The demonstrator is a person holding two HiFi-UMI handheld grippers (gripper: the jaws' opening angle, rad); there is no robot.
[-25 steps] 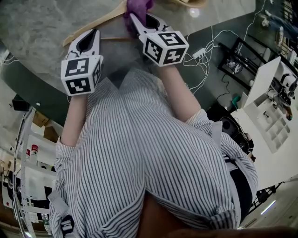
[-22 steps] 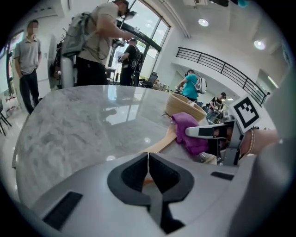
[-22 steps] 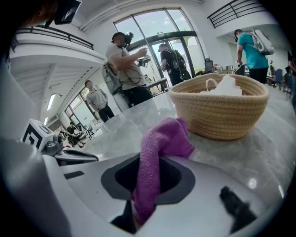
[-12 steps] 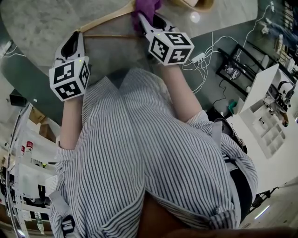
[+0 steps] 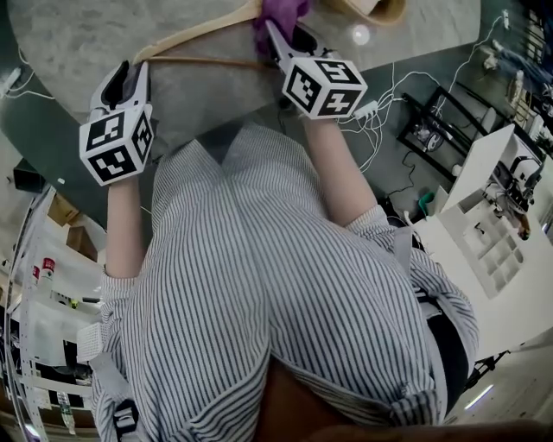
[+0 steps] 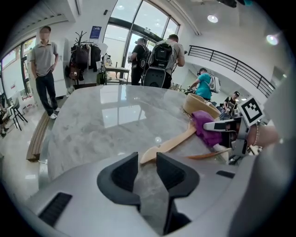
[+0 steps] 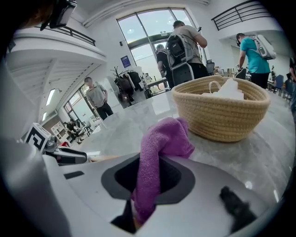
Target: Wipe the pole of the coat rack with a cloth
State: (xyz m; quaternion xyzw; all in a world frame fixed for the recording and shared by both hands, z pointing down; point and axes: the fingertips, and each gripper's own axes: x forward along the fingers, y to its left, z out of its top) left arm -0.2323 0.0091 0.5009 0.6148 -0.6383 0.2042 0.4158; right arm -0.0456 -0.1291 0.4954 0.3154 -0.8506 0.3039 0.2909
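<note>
- Two handheld grippers are out over a round grey marble tabletop (image 5: 60,39), with the person's striped shirt (image 5: 259,285) filling the bottom of the head view.
- Far left: the left gripper (image 5: 130,73) hangs over the near edge of the tabletop. Its fingers (image 6: 121,172) sit a little apart, with only a narrow gap and nothing in it, just bare marble showing through.
- Right in front of those fingers is the pale tip of a wooden hanger (image 6: 167,145), lying flat on the tabletop. It's close to them but I can't see it touching.
- Following the hanger to the right, its far end runs under the purple cloth (image 5: 281,10).
- That cloth is pinched in the right gripper (image 5: 275,36), fingers clamped on it. A loose fold flops out over the top in the right gripper view.
- Whether the cloth is actually pressing on the wood I can't tell.
- Further right, just past the cloth, a woven basket (image 7: 222,111) sits on the tabletop with something white inside.
</note>
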